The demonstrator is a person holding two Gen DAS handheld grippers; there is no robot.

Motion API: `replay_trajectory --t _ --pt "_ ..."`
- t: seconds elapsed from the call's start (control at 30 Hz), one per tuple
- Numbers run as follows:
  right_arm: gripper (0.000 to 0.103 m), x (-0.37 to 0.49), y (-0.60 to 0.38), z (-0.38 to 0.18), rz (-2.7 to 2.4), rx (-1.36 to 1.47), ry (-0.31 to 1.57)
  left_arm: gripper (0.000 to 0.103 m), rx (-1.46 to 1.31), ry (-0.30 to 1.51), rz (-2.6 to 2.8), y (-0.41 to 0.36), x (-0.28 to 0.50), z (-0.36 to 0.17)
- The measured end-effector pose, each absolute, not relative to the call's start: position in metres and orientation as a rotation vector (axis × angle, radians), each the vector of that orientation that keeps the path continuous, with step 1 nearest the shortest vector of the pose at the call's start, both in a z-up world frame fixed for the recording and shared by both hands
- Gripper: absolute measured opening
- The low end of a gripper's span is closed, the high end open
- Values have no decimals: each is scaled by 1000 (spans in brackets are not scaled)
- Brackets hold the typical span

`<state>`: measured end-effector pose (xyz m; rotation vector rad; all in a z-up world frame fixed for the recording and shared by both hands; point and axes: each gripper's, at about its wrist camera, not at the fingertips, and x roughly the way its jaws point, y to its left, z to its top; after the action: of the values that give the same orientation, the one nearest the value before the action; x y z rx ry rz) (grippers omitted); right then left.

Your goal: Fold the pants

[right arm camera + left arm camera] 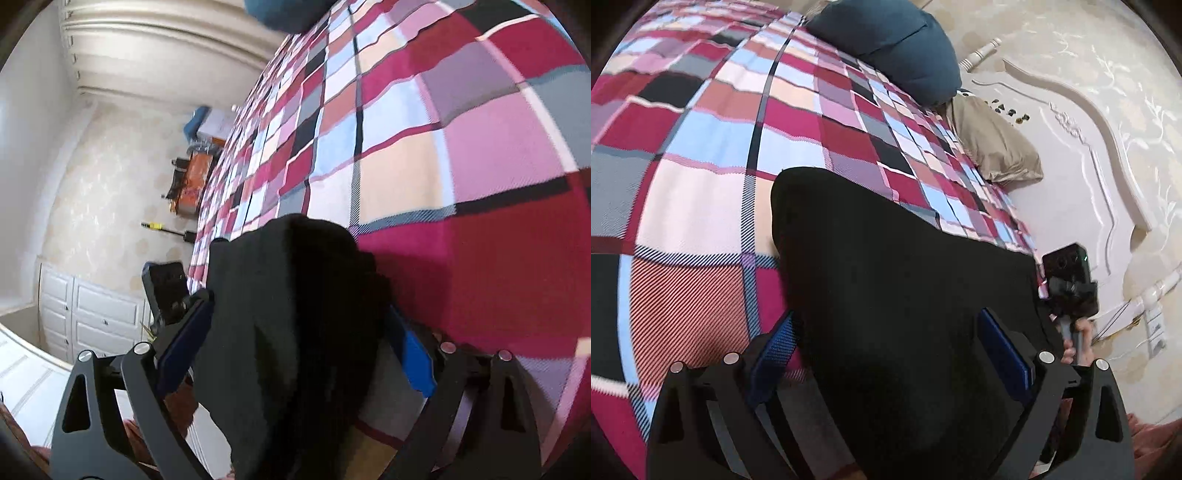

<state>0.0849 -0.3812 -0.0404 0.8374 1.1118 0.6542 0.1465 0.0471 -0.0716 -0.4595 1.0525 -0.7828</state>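
Observation:
The black pants (894, 280) lie on a plaid bedspread (701, 155) and fill the space between the fingers of my left gripper (894, 347). Its blue pads (1004, 347) stand wide apart on either side of the cloth. In the right wrist view the pants (288, 314) bunch up between the pads (413, 362) of my right gripper (295, 343), which also stand wide apart around the cloth. The right gripper also shows in the left wrist view (1067, 288), at the pants' far edge.
A dark blue pillow (890, 44) and a tan pillow (993, 147) lie at the head of the bed by a white headboard (1089, 155). A white cabinet (92, 314) and clutter (195, 177) stand beside the bed.

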Motion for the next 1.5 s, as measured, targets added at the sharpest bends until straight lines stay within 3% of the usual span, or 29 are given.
replay_trajectory --t 0.1,0.23,0.37,0.4,0.43,0.8,1.5 --pt "92 91 -376 -40 665 825 1112 94 -515 1062 -791 54 150 -75" --pt "54 90 -376 -46 645 805 1144 94 -484 1084 -814 52 149 -73" --pt "43 88 -375 -54 651 823 1143 91 -451 1096 -759 45 150 -66" --pt "41 88 -375 -55 654 830 1140 63 -404 1086 -747 40 148 -63" --pt "39 87 -376 -55 653 831 1138 58 -341 1084 -705 35 146 -61" --pt "35 88 -376 -56 648 818 1110 46 -307 1055 -659 36 148 -56" --pt "33 108 -383 -47 636 817 1058 44 -315 1013 -650 29 181 -44"
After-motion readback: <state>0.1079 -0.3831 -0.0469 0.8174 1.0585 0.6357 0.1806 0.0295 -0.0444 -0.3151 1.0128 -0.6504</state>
